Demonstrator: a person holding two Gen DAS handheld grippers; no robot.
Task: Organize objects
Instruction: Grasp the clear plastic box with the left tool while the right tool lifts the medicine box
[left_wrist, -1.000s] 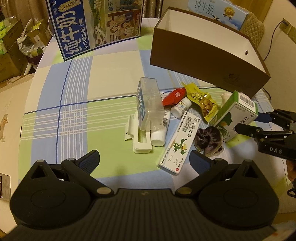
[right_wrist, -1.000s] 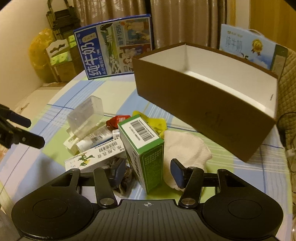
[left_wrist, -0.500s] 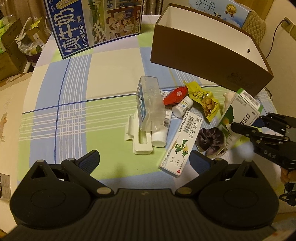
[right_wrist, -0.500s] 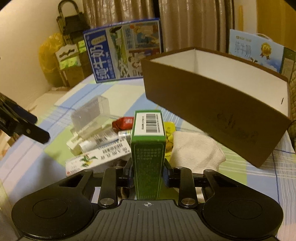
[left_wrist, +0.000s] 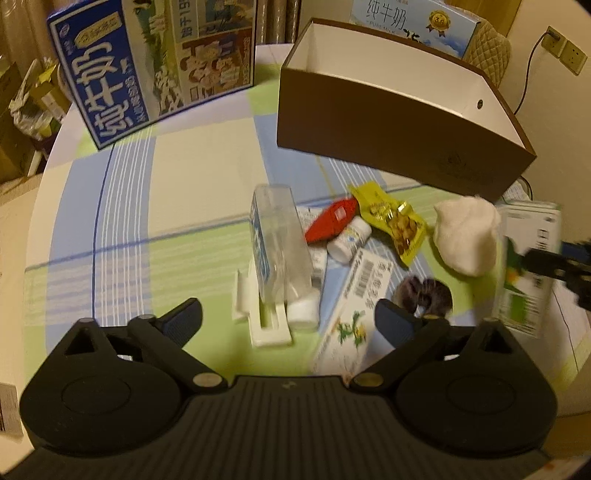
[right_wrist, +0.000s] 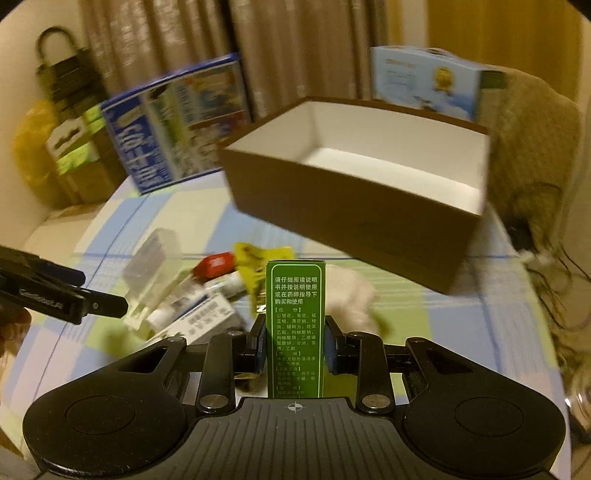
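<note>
Green carton (right_wrist: 295, 325), now lifted off the table (left_wrist: 207, 177) and pinched in your right gripper (right_wrist: 295, 345), faces the brown box (right_wrist: 354, 206); your left gripper (left_wrist: 288, 321) hangs spread, empty.

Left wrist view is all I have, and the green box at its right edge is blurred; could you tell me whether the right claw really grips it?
Observer: Yes. The right claw is shut on the green box, one pad on each narrow side, box upright.
Operator: Thank you. Is anything in the brown box?
Observer: The right wrist view looks into the brown box: the white floor it shows is bare.
</note>
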